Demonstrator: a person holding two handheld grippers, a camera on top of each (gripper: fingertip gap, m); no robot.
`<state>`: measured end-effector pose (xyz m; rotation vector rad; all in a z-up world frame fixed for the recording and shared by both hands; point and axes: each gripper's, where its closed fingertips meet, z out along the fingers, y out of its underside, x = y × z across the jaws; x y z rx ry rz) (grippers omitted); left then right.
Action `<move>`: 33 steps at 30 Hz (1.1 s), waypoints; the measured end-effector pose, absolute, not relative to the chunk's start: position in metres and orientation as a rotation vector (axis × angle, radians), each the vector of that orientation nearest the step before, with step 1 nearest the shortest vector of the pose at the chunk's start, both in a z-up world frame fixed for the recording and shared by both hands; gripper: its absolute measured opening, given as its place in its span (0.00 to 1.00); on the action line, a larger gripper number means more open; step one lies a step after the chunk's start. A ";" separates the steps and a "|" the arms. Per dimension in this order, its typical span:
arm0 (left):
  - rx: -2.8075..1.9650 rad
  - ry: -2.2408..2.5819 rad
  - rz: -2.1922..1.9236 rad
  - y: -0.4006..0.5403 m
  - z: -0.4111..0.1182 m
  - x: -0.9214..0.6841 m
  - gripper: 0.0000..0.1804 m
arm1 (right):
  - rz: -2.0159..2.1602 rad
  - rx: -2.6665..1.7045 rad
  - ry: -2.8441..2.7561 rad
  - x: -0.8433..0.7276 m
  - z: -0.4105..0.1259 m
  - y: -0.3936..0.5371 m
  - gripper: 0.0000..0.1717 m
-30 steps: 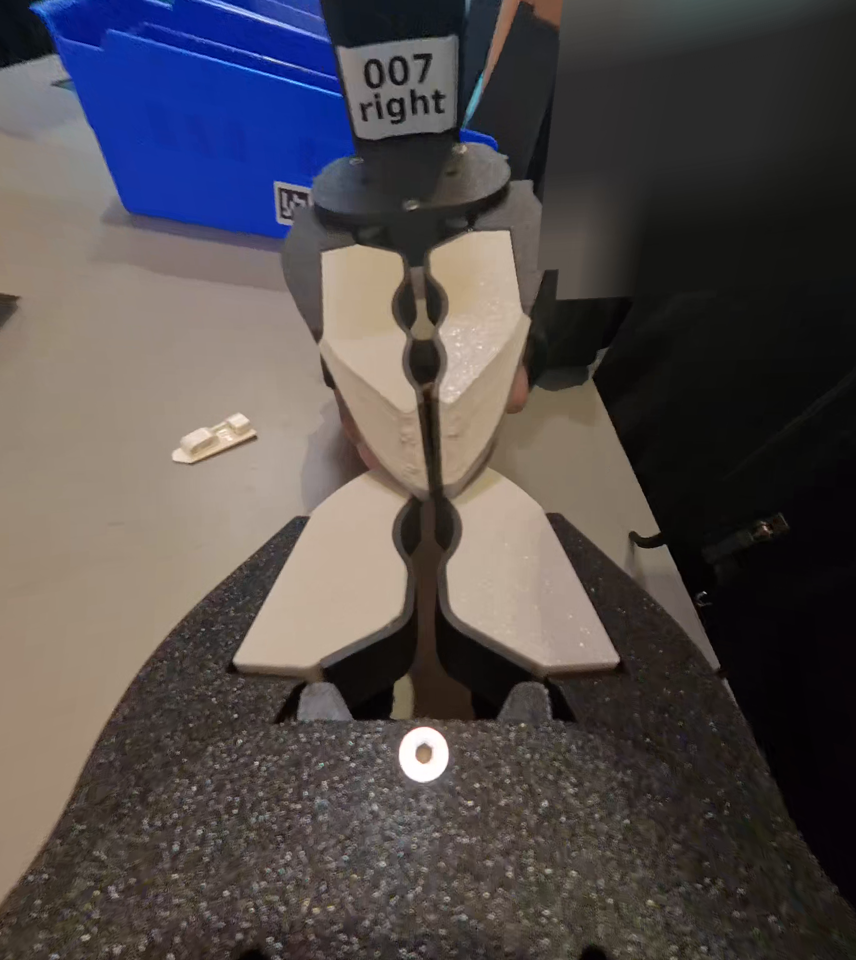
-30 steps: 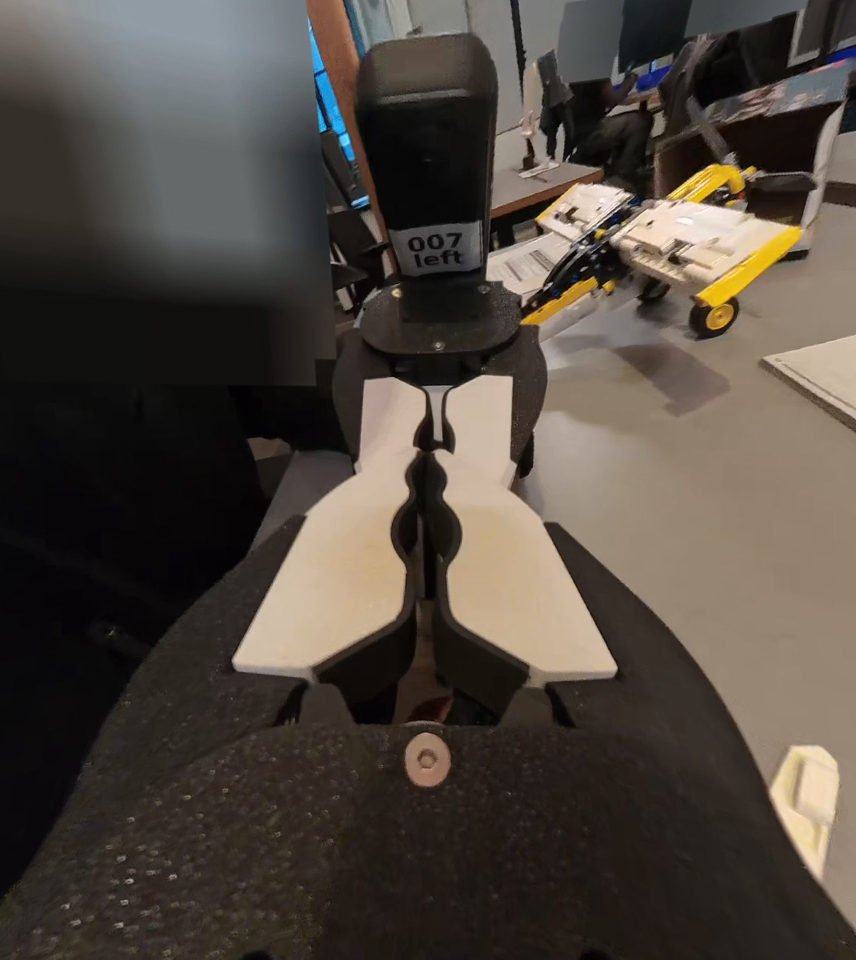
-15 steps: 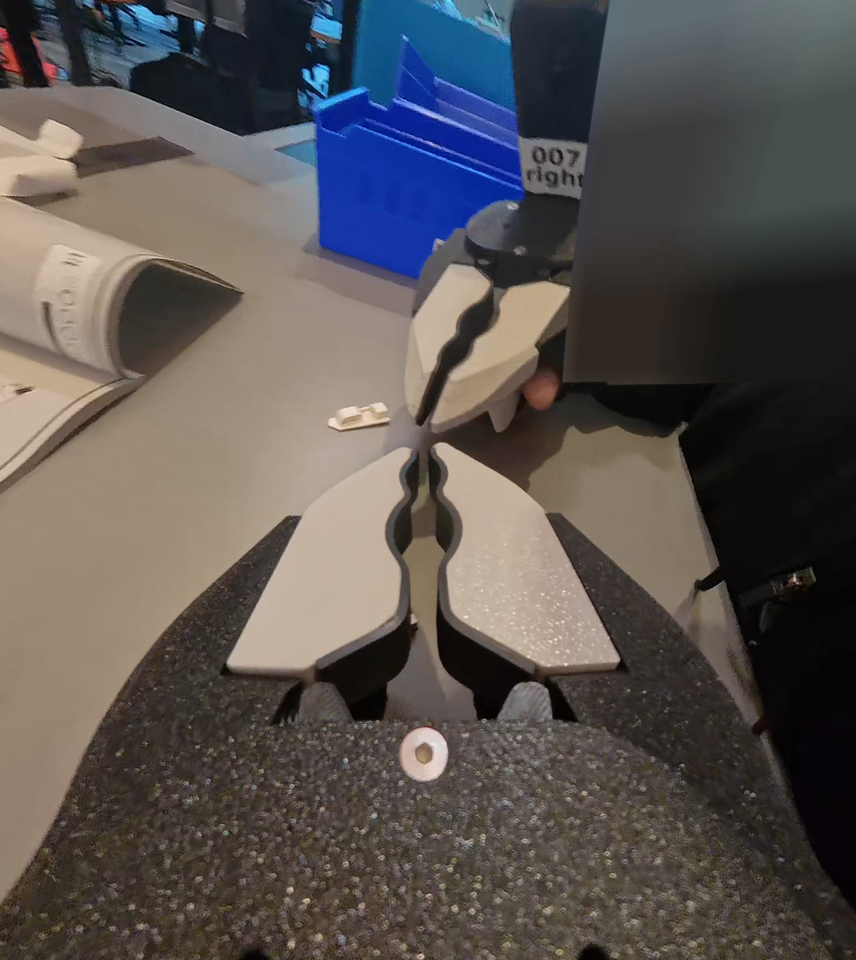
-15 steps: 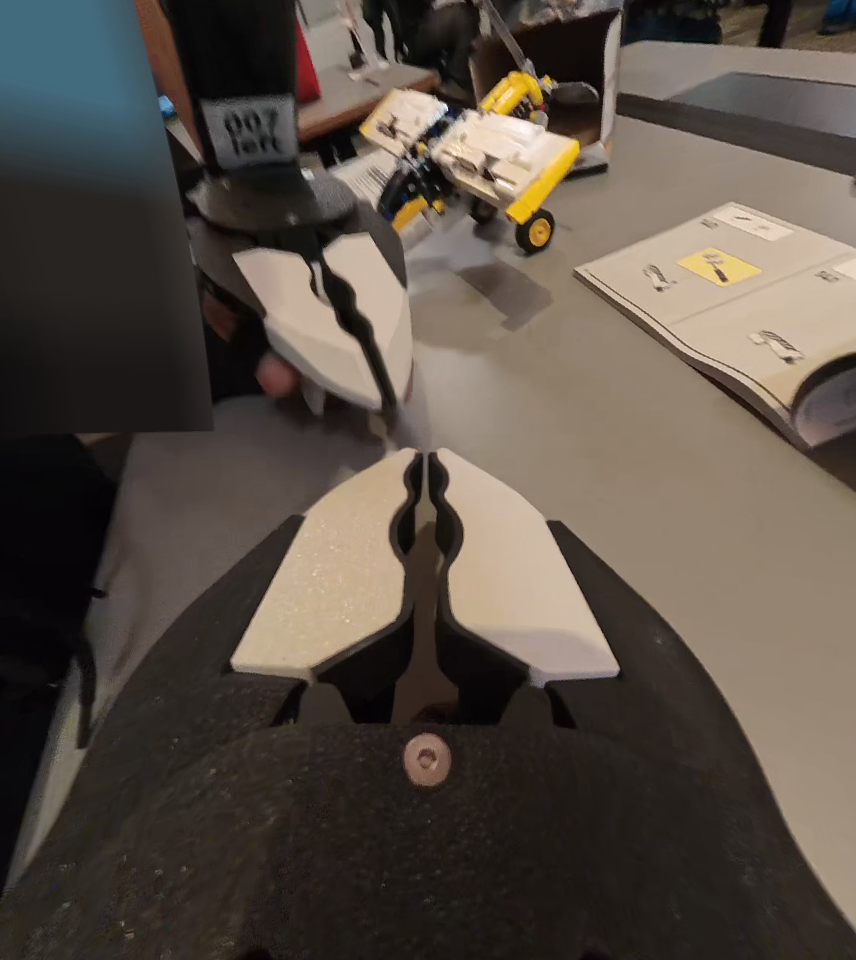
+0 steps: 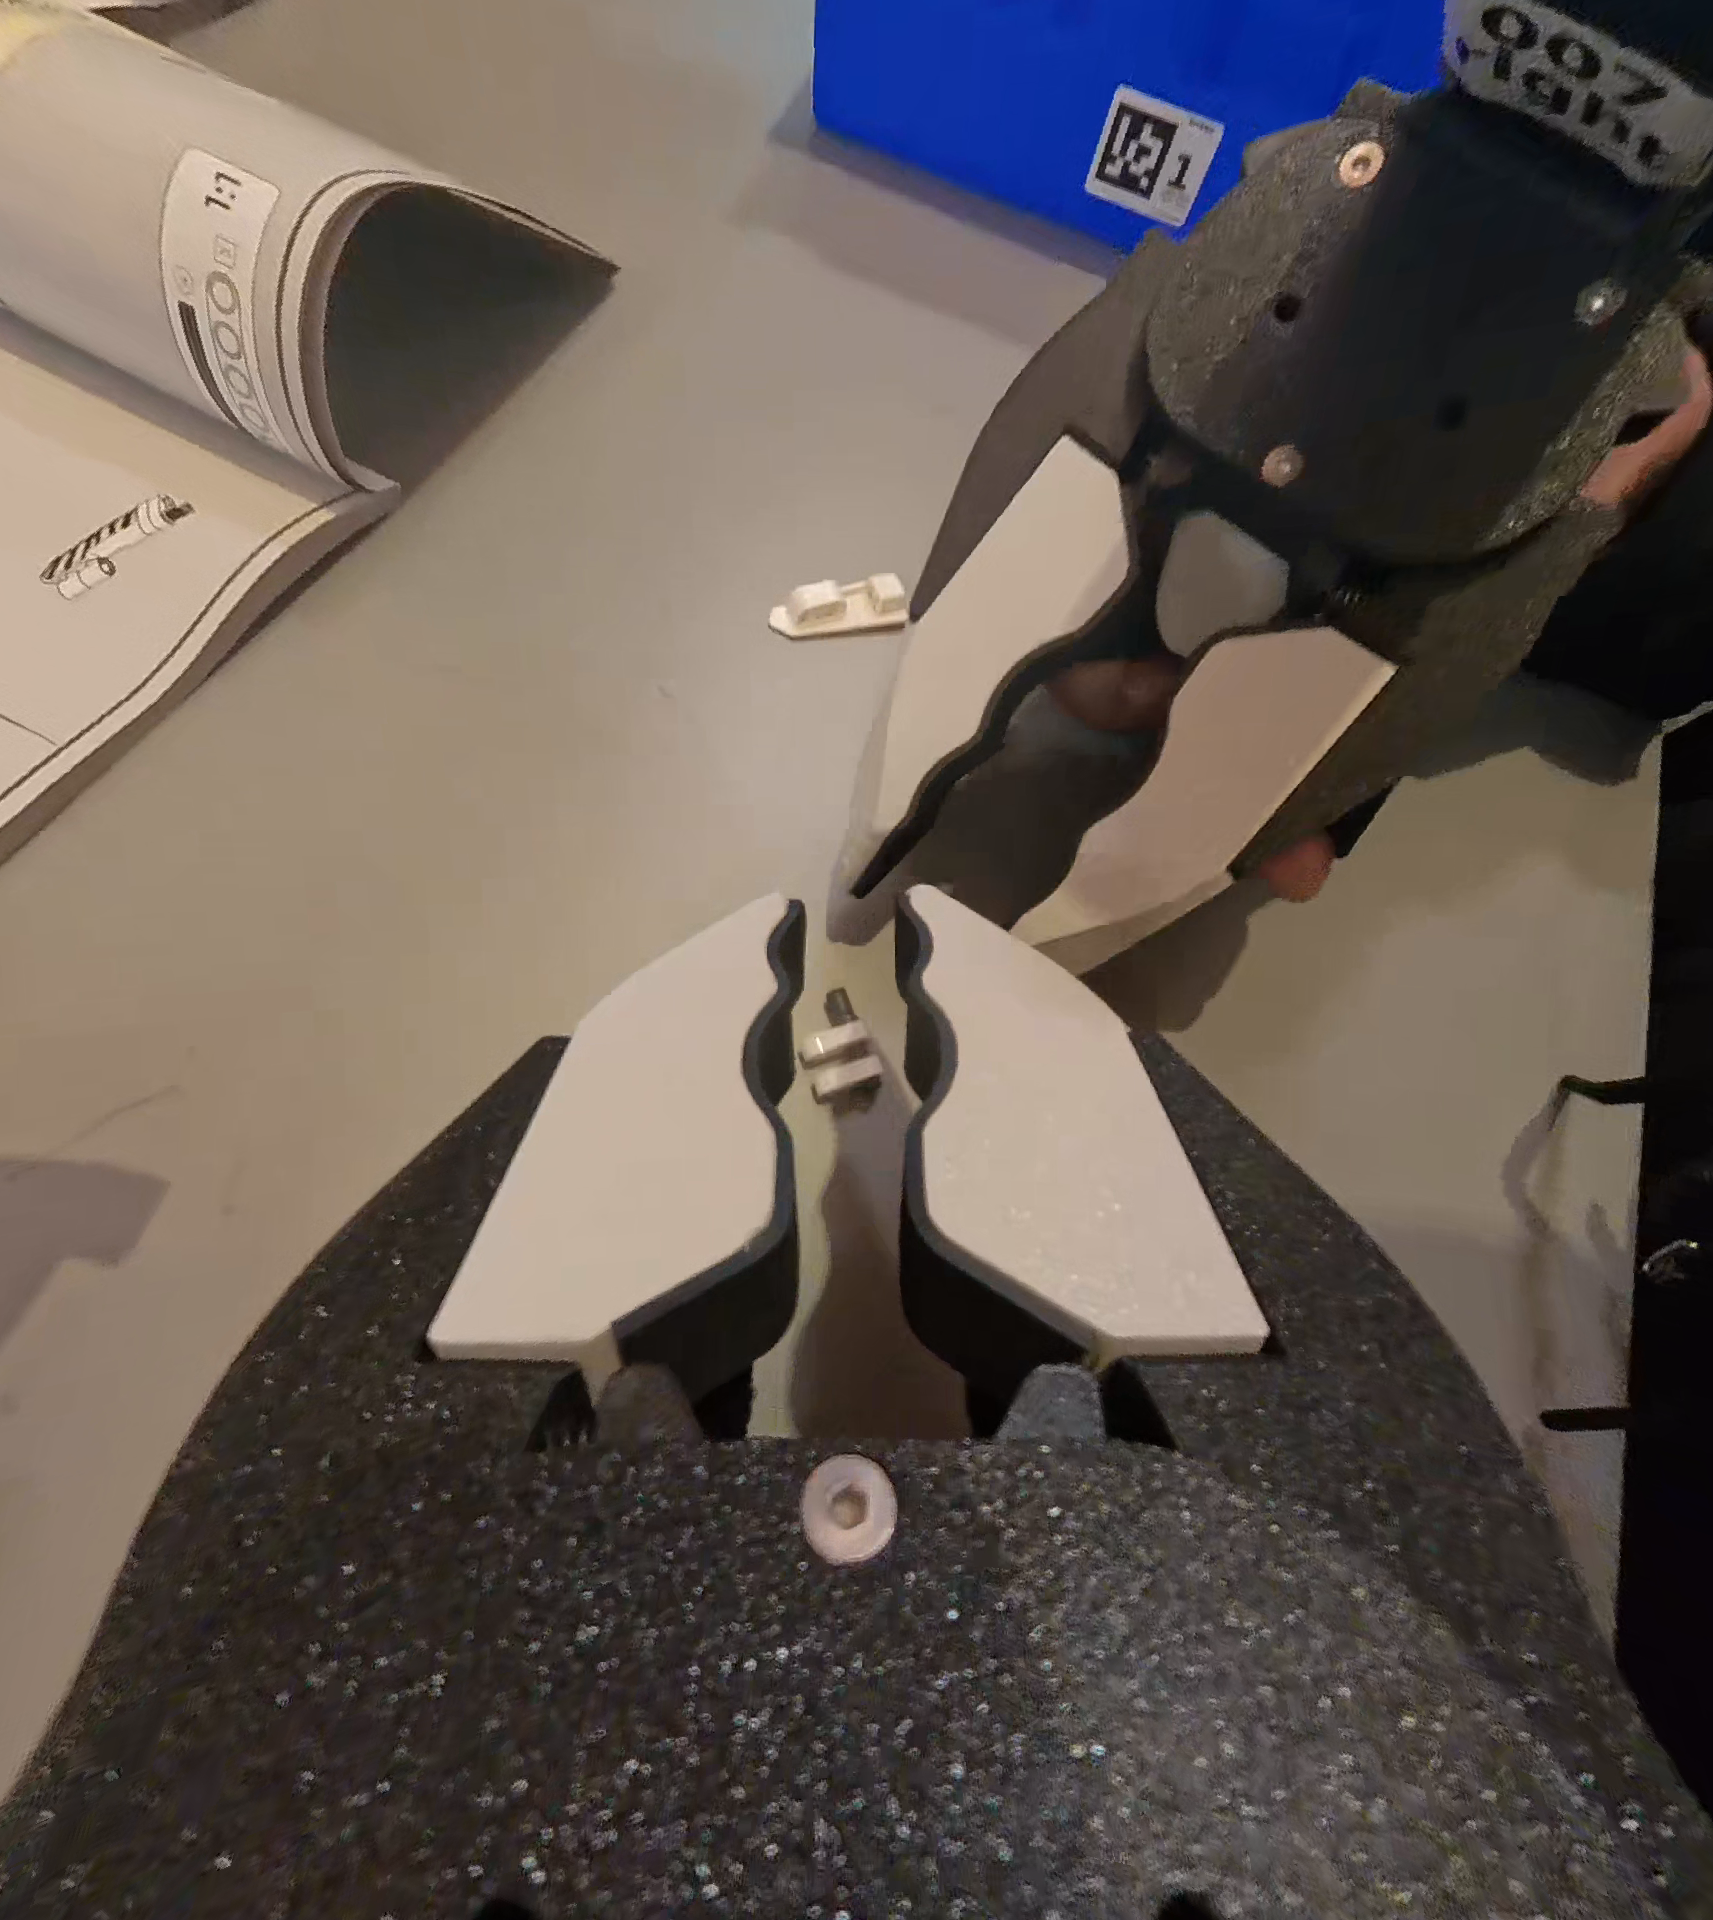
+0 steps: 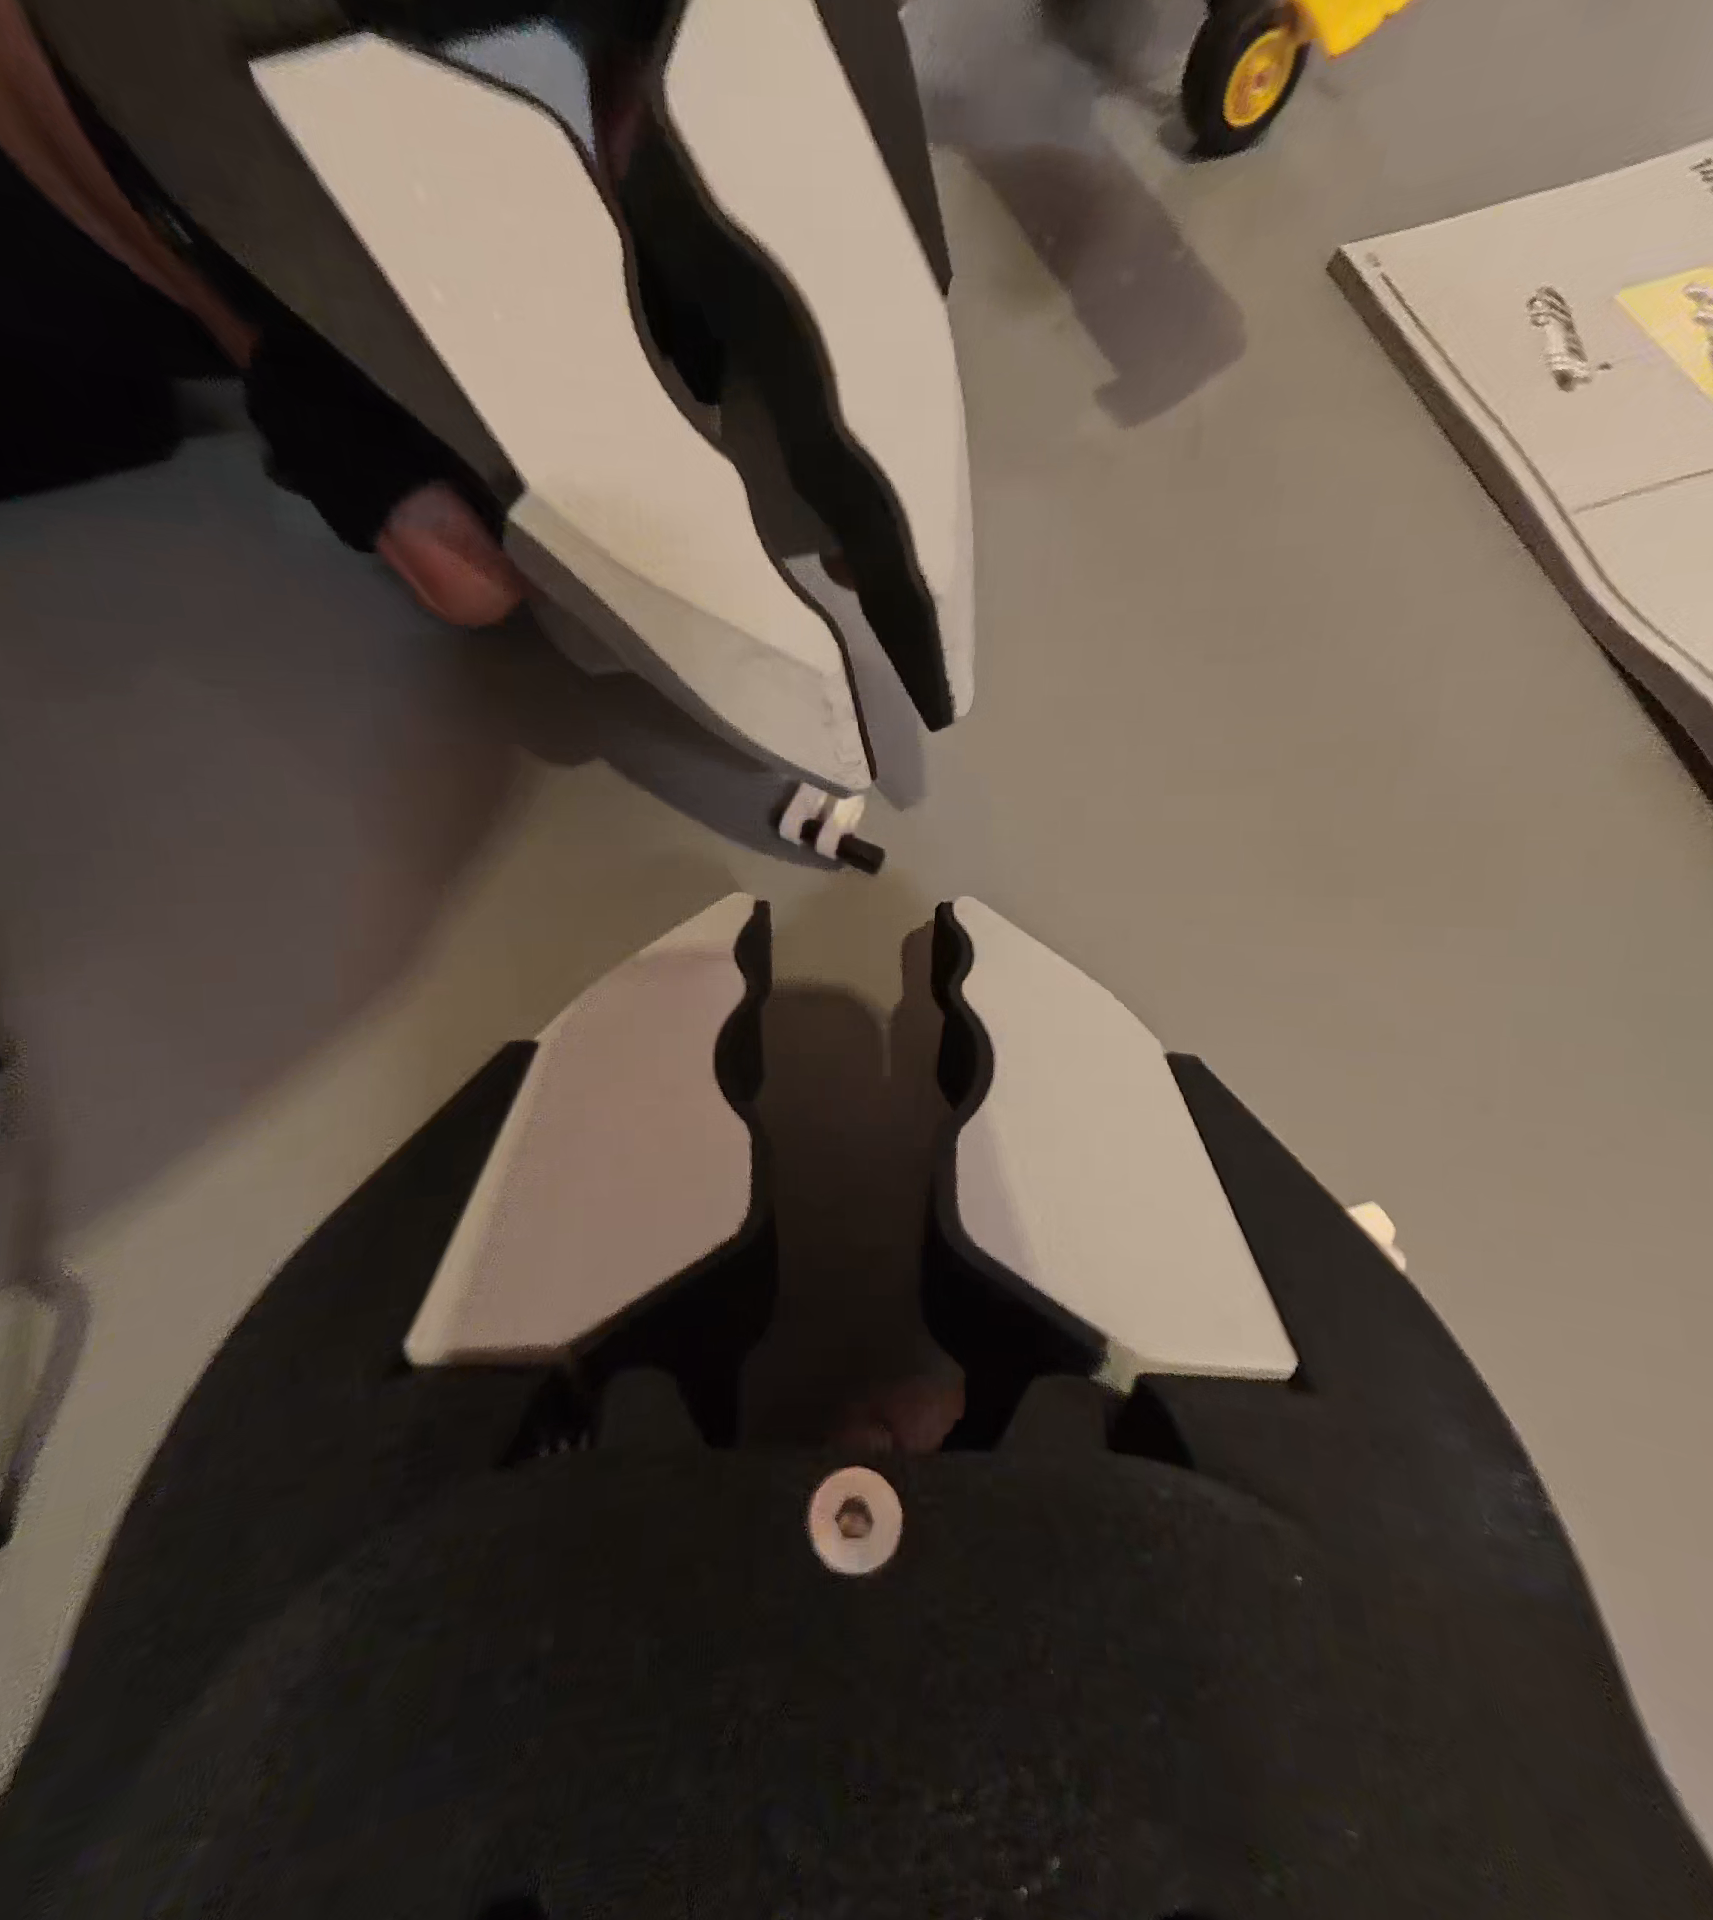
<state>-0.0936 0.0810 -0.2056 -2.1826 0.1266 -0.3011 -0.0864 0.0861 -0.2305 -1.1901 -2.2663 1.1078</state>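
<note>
Directly under the left gripper [image 5: 847, 920], jaws narrowly parted and gripping nothing, a small white piece on a black pin [image 5: 839, 1055] lies on the grey table [image 5: 416, 831]. Likely light, rigid, prone to skidding; best pinched across the white blocks. Right gripper [image 6: 850, 914], just beside the piece, stands wider and empty.

Handheld two-finger grippers: 2 [image 5: 847, 914] [image 6: 847, 914]
Open grey instruction booklets: 1 [image 5: 104, 436]
Blue plastic bins: 1 [image 5: 987, 94]
Flat white plastic clip pieces: 1 [image 5: 839, 608]
Small white pieces on a black pin: 1 [image 5: 839, 1060]
</note>
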 end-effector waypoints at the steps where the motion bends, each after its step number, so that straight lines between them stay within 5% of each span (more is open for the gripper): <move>1: -2.195 0.133 -0.282 0.077 -0.205 -0.094 0.09 | 1.074 -1.173 -2.279 -0.088 -0.233 0.084 0.18; 33: -2.207 0.032 -0.273 -0.004 -0.226 -0.079 0.10 | 0.989 -0.640 -2.566 -0.093 -0.237 0.039 0.18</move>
